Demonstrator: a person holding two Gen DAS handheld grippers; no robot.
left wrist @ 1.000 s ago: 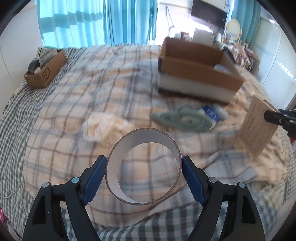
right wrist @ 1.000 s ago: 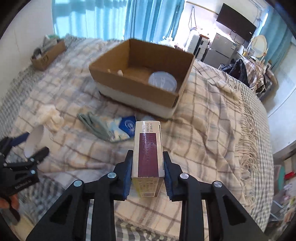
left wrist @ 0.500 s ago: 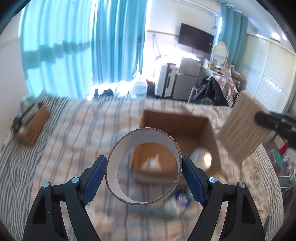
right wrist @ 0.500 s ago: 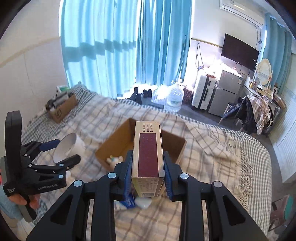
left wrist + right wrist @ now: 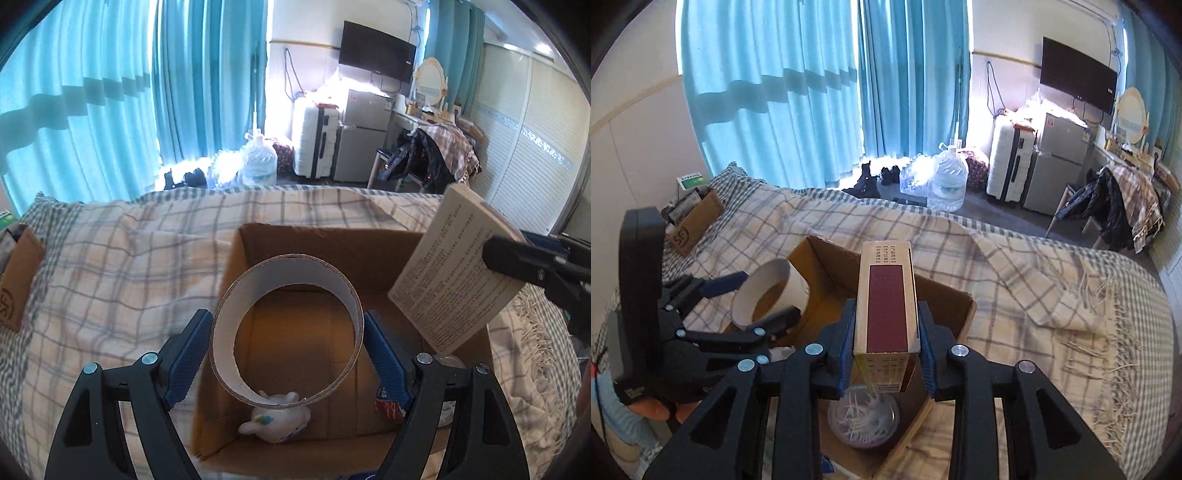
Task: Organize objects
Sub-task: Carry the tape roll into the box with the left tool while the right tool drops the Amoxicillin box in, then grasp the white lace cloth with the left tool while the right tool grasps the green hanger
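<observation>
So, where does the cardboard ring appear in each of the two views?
Left wrist view: the cardboard ring sits at centre, clamped in the left gripper.
Right wrist view: it appears at the left, beside the carton that the right gripper clamps.
Shared landmark: the open cardboard box below both.

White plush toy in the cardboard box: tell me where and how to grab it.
Grip the white plush toy across its rounded body, coming straight down from above. It lies low on the floor of the cardboard box near the front wall, so the box sides block a sideways approach. Both claws are full now.
</observation>
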